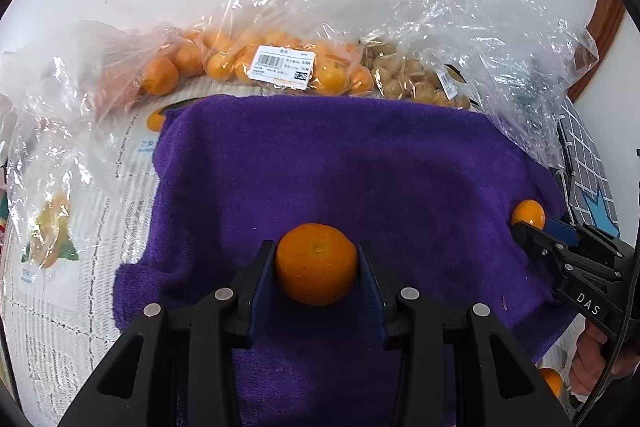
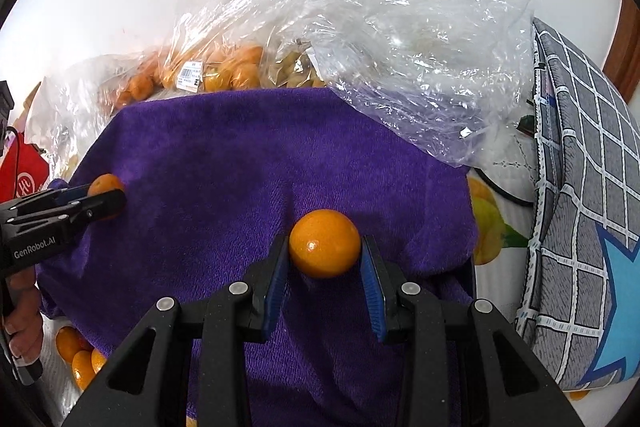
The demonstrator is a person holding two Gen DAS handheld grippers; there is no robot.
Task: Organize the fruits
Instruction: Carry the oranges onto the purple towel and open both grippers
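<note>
My left gripper point(image 1: 316, 247) is shut on a rough-skinned mandarin point(image 1: 316, 265), its blue pads pressing both sides just above the purple towel point(image 1: 340, 167). My right gripper point(image 2: 325, 241) is shut on a smoother, glossy orange point(image 2: 324, 243) over the same towel point(image 2: 240, 155). Each gripper shows in the other's view. The right gripper point(image 1: 532, 223) sits at the towel's right edge with its orange point(image 1: 528, 213). The left gripper point(image 2: 110, 197) is at the towel's left side with its mandarin point(image 2: 104, 186). Both point steeply down.
Behind the towel lie a labelled plastic bag of oranges point(image 1: 280, 63), a bag of small tan fruits point(image 1: 416, 83) and a large crumpled clear bag point(image 2: 400, 27). A grey checked cushion point(image 2: 580, 187) stands at the right. Loose oranges point(image 2: 76, 351) lie off the towel's near left corner.
</note>
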